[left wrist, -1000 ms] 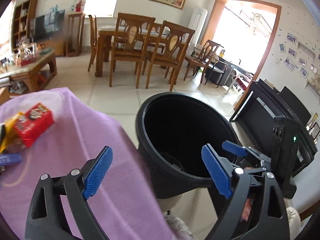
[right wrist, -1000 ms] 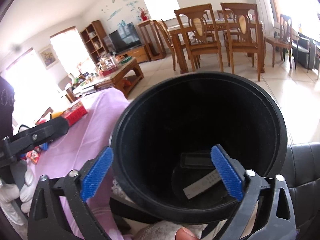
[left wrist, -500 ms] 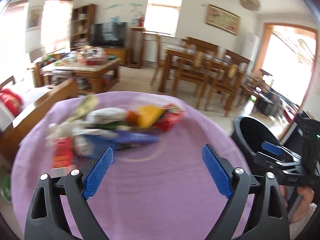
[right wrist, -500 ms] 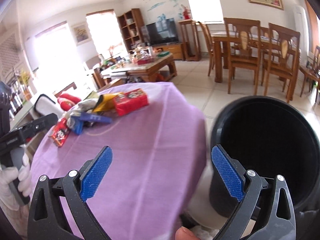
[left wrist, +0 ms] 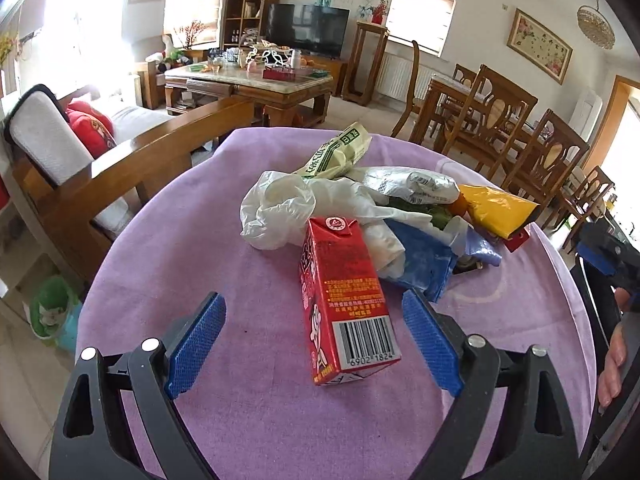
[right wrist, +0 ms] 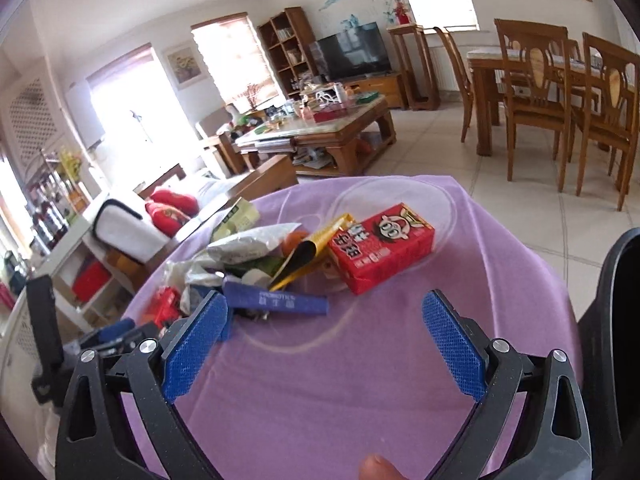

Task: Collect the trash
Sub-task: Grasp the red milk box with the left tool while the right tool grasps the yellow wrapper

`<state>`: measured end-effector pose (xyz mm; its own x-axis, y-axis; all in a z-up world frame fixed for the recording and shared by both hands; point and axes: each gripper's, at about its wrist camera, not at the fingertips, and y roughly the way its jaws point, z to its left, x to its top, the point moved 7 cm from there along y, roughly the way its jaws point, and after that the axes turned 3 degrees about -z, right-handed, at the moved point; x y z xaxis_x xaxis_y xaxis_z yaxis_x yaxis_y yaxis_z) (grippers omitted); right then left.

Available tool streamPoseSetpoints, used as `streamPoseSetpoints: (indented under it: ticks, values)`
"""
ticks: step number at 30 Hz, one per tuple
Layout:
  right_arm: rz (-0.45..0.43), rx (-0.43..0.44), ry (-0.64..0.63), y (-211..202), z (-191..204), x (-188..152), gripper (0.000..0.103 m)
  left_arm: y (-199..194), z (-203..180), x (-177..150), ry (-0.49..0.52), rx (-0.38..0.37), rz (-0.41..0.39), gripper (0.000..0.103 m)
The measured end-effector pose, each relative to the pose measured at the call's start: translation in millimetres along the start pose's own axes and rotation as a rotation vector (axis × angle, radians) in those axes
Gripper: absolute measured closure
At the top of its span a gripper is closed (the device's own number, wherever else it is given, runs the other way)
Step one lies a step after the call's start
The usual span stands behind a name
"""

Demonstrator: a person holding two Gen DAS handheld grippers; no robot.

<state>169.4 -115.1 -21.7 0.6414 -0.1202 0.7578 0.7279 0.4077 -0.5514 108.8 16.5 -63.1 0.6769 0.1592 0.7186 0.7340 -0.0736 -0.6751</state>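
The left gripper (left wrist: 314, 340), jaws apart, frames a red carton (left wrist: 346, 304) at lower centre; the right gripper (right wrist: 324, 344), empty, is closing beside the bin (right wrist: 612, 320) at right edge.

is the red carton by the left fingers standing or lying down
Lying down: the red carton rests on its long side on the purple cloth, barcode end toward the camera.

A round table under a purple cloth (left wrist: 248, 264) stands in a living room. Beyond it, a wooden-framed sofa (left wrist: 132, 164) carries a red cushion (left wrist: 94, 124). A wooden coffee table (left wrist: 256, 80), cluttered on top, sits before a dark television (left wrist: 306, 34) and an open bookshelf (left wrist: 248, 4). A dining table with wooden chairs (right wrist: 560, 92) occupies the tiled floor. A framed picture (left wrist: 538, 46) hangs on the wall.
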Motion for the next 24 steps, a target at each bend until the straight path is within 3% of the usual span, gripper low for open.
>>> streamPoseSetpoints:
  ticks: [1,2,4,10,11,13,15,18,24]
  values:
    - [0.003,-0.002,0.01,7,1,4,0.015,2,1,0,0.0,-0.009,0.005,0.02]
    - [0.009,0.002,0.022,15,3,8,0.016,3,2,-4,-0.009,-0.025,0.02,0.033]
    - [0.012,0.004,0.043,30,5,16,0.027,10,7,-8,-0.027,-0.059,0.051,0.047]
    - [0.071,-0.011,0.052,69,12,20,0.05,17,10,-17,-0.059,-0.114,0.102,0.07]
    - [0.07,-0.013,0.051,73,15,20,0.053,18,10,-18,-0.061,-0.124,0.105,0.07]
    - [0.071,-0.029,0.034,77,18,18,0.079,15,10,-16,-0.068,-0.135,0.089,0.07]
    - [0.071,-0.032,0.028,79,20,15,0.092,11,10,-16,-0.067,-0.136,0.072,0.07]
    - [0.06,-0.015,0.03,75,20,12,0.098,5,10,-11,-0.061,-0.131,0.04,0.07]
    - [-0.002,0.034,0.043,40,21,13,0.099,-15,8,-8,-0.059,-0.169,-0.029,0.071]
